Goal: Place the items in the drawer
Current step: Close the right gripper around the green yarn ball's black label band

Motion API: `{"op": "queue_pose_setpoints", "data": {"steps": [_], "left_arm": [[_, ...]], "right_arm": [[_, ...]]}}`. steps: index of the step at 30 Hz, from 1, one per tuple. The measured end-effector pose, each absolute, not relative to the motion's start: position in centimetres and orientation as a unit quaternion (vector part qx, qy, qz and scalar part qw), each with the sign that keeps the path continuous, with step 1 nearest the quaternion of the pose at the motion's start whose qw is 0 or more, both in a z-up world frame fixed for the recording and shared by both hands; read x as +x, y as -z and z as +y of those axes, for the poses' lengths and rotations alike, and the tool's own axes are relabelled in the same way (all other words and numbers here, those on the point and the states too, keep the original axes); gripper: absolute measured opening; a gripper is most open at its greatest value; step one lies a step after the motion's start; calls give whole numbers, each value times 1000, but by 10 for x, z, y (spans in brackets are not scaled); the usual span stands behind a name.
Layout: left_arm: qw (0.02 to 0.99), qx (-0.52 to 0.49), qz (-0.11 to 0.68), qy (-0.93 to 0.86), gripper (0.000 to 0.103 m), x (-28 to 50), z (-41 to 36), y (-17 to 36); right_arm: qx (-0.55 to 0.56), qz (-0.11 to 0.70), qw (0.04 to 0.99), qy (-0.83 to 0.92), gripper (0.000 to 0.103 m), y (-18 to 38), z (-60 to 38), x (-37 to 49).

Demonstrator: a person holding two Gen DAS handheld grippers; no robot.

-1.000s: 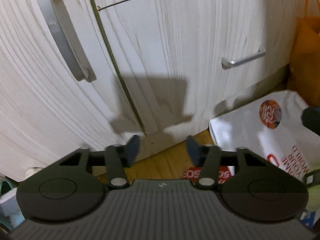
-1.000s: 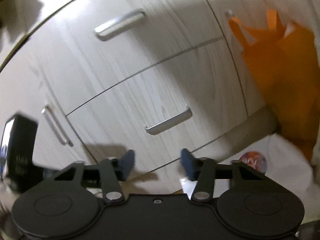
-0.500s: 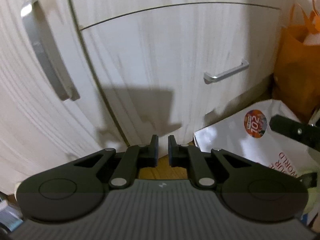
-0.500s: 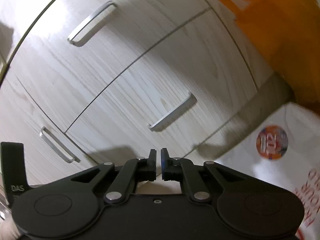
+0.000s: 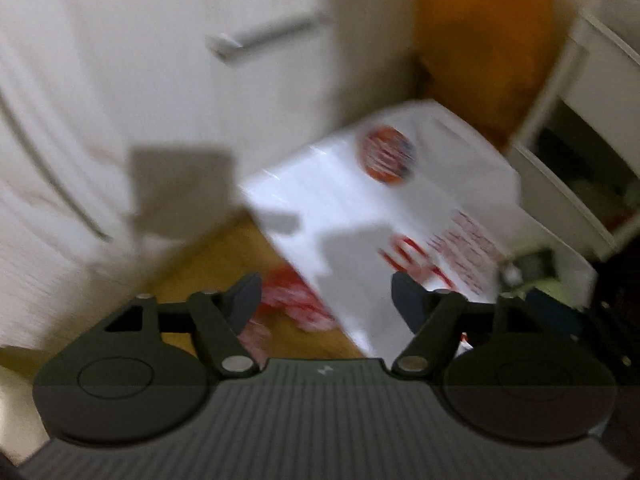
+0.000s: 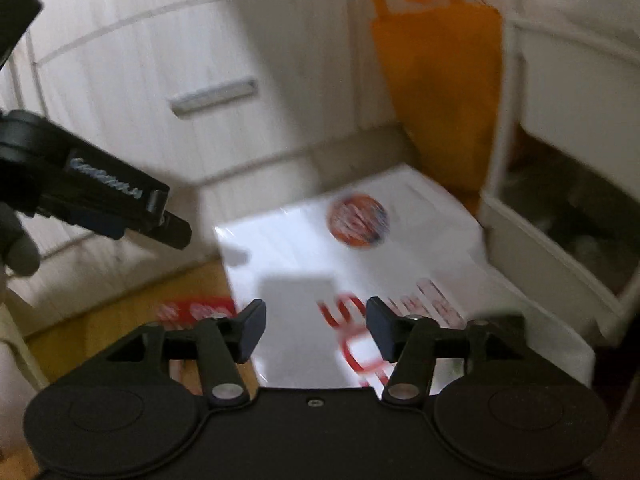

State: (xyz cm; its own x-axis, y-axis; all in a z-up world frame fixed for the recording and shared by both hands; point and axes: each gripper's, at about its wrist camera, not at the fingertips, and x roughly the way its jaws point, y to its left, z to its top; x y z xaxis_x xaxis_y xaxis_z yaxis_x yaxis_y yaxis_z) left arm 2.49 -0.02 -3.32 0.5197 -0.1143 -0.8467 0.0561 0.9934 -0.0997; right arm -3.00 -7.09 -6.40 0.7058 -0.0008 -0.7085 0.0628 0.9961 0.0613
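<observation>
Pale wood-grain cabinet fronts (image 6: pixel 120 60) fill the background, with a closed drawer and its metal bar handle (image 6: pixel 214 97) set in them. Below lies a wooden floor (image 5: pixel 224 256). On the floor rests a white plastic bag (image 6: pixel 320 256) printed with red lettering and a round orange-red logo, partly beside a red packet (image 6: pixel 196 310). An orange bag (image 6: pixel 440 92) leans against the cabinet behind it. On the right, a white open drawer (image 6: pixel 532 248) projects forward; its contents are blurred. The left gripper (image 5: pixel 326 302) hangs over the white bag, jaws spread apart and empty. The right gripper (image 6: pixel 316 326) does likewise, jaws apart, nothing between them. Both views are motion-blurred.
</observation>
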Motion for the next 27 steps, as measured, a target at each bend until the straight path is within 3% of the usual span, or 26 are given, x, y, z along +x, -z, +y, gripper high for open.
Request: {"op": "queue_pose_setpoints", "data": {"steps": [4, 7, 17, 27], "left_arm": [[858, -34, 507, 81, 73, 25, -21, 49], [857, -42, 501, 113, 80, 29, -37, 52], [844, -50, 513, 148, 84, 19, -64, 69], [821, -64, 550, 140, 86, 15, -29, 93]], "right_arm": [[9, 380, 920, 96, 71, 68, -89, -62], [21, 392, 910, 132, 77, 74, -103, -59], [52, 413, 897, 148, 80, 109, -151, -35], [53, 427, 886, 172, 86, 132, -154, -7]]}}
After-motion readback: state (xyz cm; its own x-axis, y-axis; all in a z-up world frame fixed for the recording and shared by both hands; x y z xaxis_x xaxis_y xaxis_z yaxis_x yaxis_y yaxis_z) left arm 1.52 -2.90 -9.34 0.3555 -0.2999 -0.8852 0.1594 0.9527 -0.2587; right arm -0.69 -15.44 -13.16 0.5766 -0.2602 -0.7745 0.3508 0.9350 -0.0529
